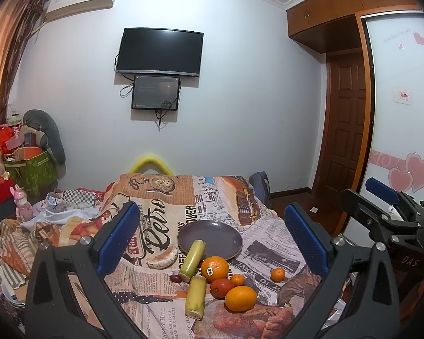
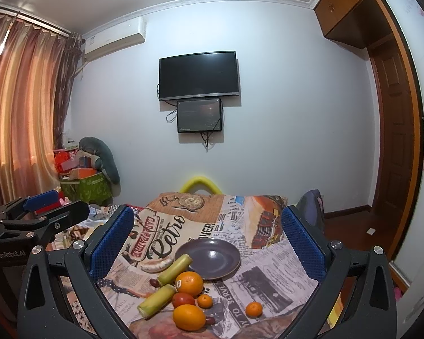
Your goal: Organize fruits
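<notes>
Surface: I see a patterned newsprint cloth [image 1: 161,305] spread over what looks like a bed; judged soft and uneven, so round fruit may roll.
Plate: dark plate [image 1: 226,234] lies flat on the cloth, empty except that one green stalk leans on its near rim. I take it as the likely collection point.
Fruit cluster: large orange with a sticker [image 1: 214,268] sits just in front of the plate; red fruit [image 1: 221,287] and a small mandarin [image 1: 237,279] touch or nearly touch it; a second large orange [image 1: 240,298] lies nearest me.
Stray mandarin: lone mandarin [image 1: 278,274] sits apart, to the right of the cluster.
Stalks: two green cane-like pieces, upper stalk [image 1: 192,260] and lower stalk [image 1: 195,296], lie to the left of the oranges.
Other: a peeled pale segment [image 1: 162,257] and a small dark fruit [image 1: 175,278] lie left of the stalks.
Left gripper: left gripper [image 1: 212,231] spread wide, holding nothing, above the cloth.
Right gripper: right gripper [image 2: 207,243] likewise spread wide and empty, above the same spread.
Handling, oranges: judged firm, fairly heavy, waxy skin; I would pinch across the widest girth, moderate squeeze.
Handling, red fruit: judged softer; light squeeze, bruising risk.
Handling, stalks: judged stiff and light; grip mid-length across the narrow width.
Risk: lifting one piece from the packed cluster may nudge neighbours.
</notes>
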